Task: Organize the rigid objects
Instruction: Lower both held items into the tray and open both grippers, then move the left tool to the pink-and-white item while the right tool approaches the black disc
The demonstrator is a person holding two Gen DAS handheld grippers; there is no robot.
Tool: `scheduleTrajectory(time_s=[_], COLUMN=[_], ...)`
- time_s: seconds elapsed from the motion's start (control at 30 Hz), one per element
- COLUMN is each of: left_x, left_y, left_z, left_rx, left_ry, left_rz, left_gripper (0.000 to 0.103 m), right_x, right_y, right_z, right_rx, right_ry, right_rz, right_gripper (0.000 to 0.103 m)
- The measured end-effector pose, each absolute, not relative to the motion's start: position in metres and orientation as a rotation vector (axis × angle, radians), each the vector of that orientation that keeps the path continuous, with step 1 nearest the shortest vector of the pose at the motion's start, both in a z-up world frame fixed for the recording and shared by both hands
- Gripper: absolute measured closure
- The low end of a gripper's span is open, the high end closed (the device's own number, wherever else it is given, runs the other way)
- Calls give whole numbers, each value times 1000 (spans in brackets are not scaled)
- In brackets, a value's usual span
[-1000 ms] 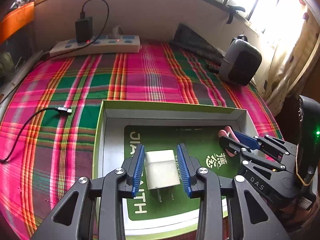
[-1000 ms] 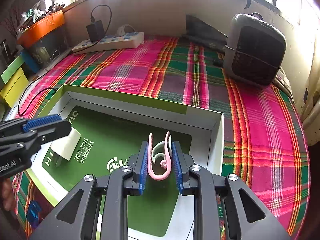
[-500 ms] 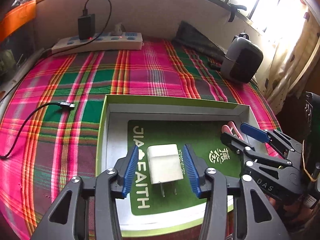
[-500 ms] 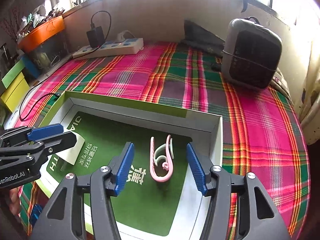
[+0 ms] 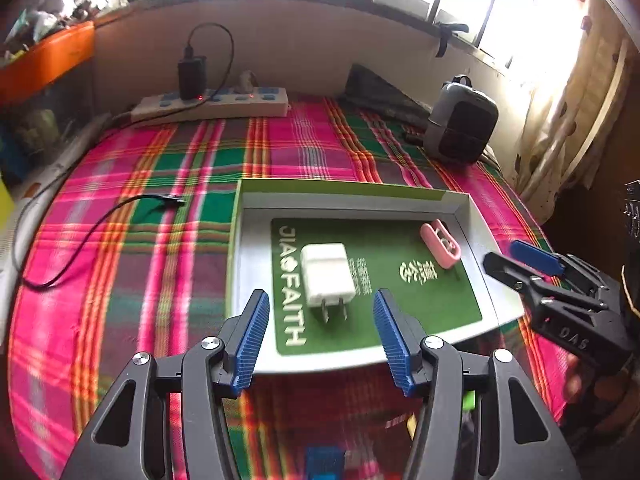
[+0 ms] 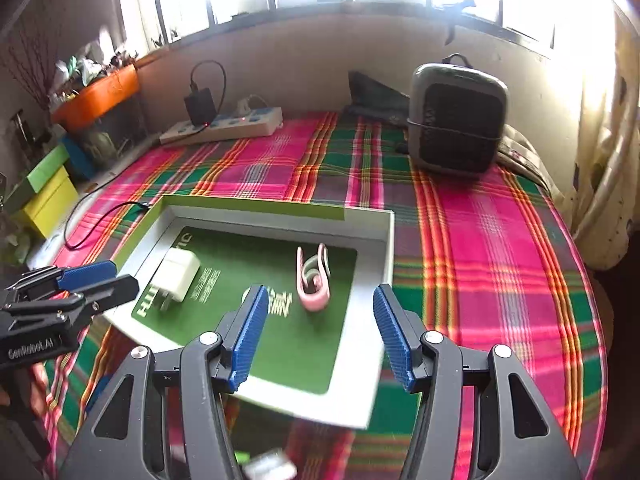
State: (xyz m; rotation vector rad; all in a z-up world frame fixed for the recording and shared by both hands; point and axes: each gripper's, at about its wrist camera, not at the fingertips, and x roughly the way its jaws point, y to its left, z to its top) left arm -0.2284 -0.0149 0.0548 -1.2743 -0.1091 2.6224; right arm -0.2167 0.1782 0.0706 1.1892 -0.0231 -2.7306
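I have both grippers drawn back from the shallow box lid (image 5: 460,202) that sits on the plaid-covered bed (image 5: 160,240). My left gripper (image 5: 320,336) hovers at the near edge of the lid; its jaws have just been opening and now stand apart with nothing between them. The white charger plug (image 5: 326,276) lies flat on the green panel inside the lid, prongs toward me, just beyond the blue pads and touching neither. My right gripper (image 6: 320,336) hangs over the near right part of the lid, its jaws having just spread too, and they are empty. The pink clip (image 6: 312,280) rests on the green panel ahead of the jaws, clear of the pads, standing on its edge with a pale inner loop showing.

So as I read it, two rigid things are already put away in the lid: plug on the left side, clip on the right, well apart from each other. Both placings look finished, since neither thing is touched.

What is left is harder to judge. A loose black cable (image 5: 80,240) lies on the cloth left of the lid, a power strip (image 5: 212,104) with a black adapter sits by the far wall, and a grey heater (image 6: 456,116) stands at the far right. Small blurred items show below my jaws in both views, but I cannot tell what they are. If more is to be collected, those near items would be my guess.
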Motion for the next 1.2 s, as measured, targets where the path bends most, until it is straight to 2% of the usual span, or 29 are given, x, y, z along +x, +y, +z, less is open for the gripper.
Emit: scheduleTrajectory(time_s=[0.3,0.43,0.63,0.73,1.2], left_x=[-170,-149,-117,-100,-60], left_y=[-24,-27,-26,-29,-21], left_z=[56,52,41,37,22], left_rx=[-1224,-1222,-1238,-1238,-1181], left_ry=[-41,-65,9,36,68], left_rz=[2644,2631,2583,2565,2432], left_gripper=[49,49,49,49,49], right_x=[-160,-142,-115,-103,-62], right_y=[201,210,215,220,219], right_z=[76,72,67,64,50], right_rx=[1140,1176,1163,1144,1089], right_ry=[-86,-103,-57,-106,-152], right_rz=[-2772,-2788,-2775,-2744,-2714], right_gripper=[47,47,47,47,47])
